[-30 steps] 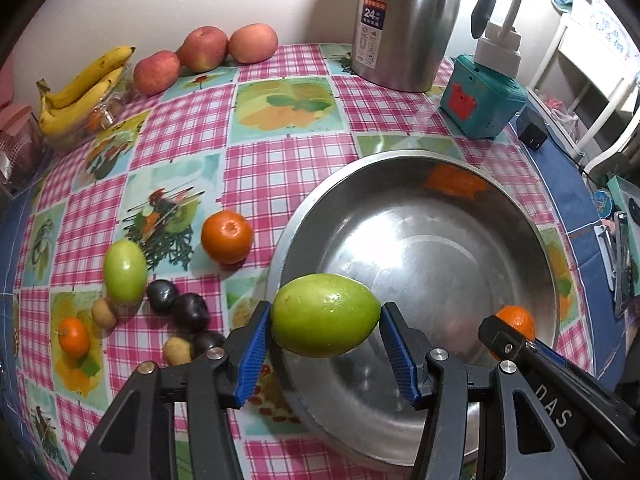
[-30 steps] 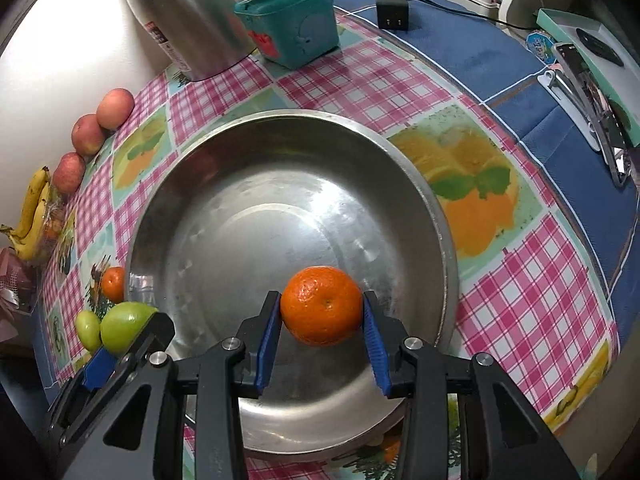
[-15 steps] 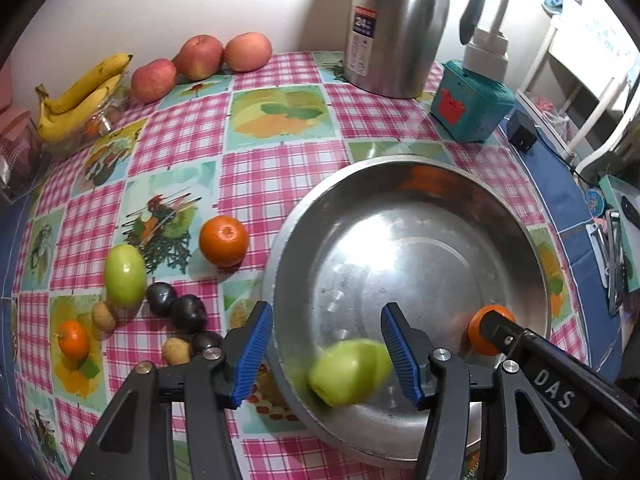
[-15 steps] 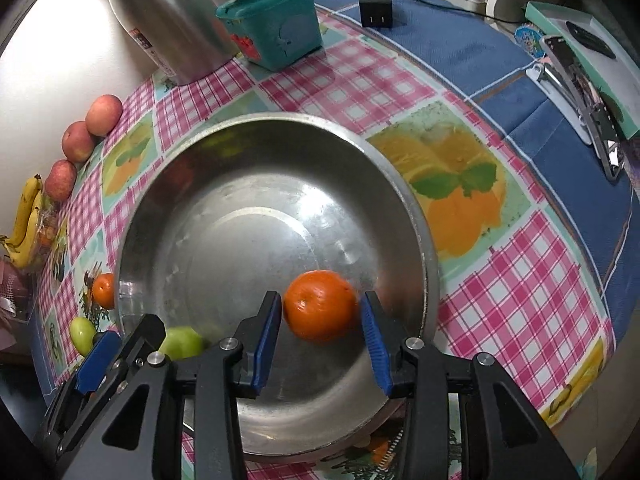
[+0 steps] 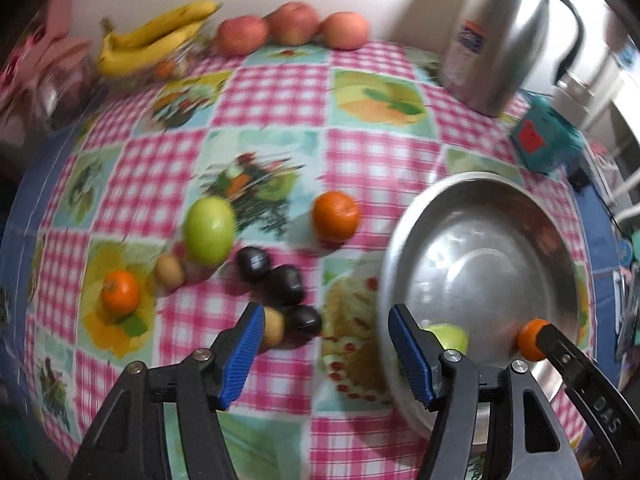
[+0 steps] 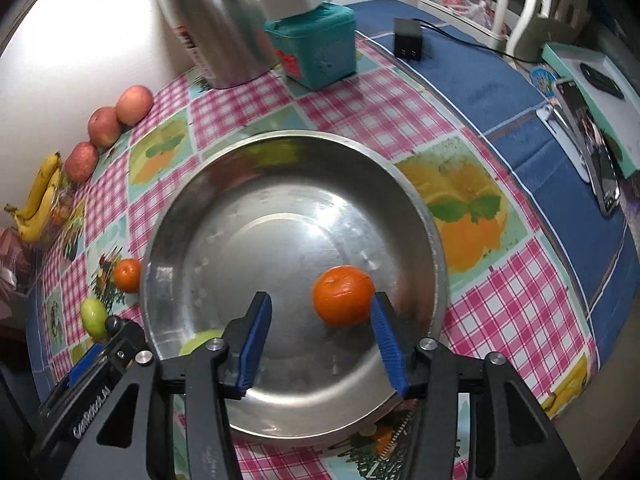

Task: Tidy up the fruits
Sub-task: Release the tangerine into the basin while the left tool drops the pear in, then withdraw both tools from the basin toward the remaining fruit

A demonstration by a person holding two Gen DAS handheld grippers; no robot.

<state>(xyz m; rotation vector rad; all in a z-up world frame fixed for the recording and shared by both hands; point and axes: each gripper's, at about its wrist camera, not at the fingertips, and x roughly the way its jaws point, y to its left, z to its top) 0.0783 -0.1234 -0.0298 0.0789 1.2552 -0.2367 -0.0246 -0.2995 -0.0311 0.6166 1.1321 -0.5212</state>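
A steel bowl (image 5: 500,264) (image 6: 280,232) holds a green fruit (image 5: 450,338) (image 6: 200,340) and an orange (image 6: 342,296) (image 5: 530,338). My right gripper (image 6: 320,340) hangs over the bowl with its jaws opening. The orange lies on the bowl floor between them, close to the right pad and free of both. My left gripper (image 5: 326,344) has its jaws opening with nothing between them, above the cloth left of the bowl. Loose on the cloth are a second green fruit (image 5: 210,230), an orange (image 5: 336,220), a small orange (image 5: 120,292), dark plums (image 5: 286,284) and small brown fruits (image 5: 170,272).
Bananas (image 5: 156,40) and three apples (image 5: 292,28) line the wall at the back. A steel thermos (image 5: 500,36) and a teal box (image 6: 316,52) stand behind the bowl. A black adapter (image 6: 407,43) and a phone (image 6: 592,148) lie on the blue cloth to the right.
The left gripper opened, dropped the green fruit into the bowl and swung left over the loose fruit. The right gripper opened, left the orange in the bowl and rose slightly.
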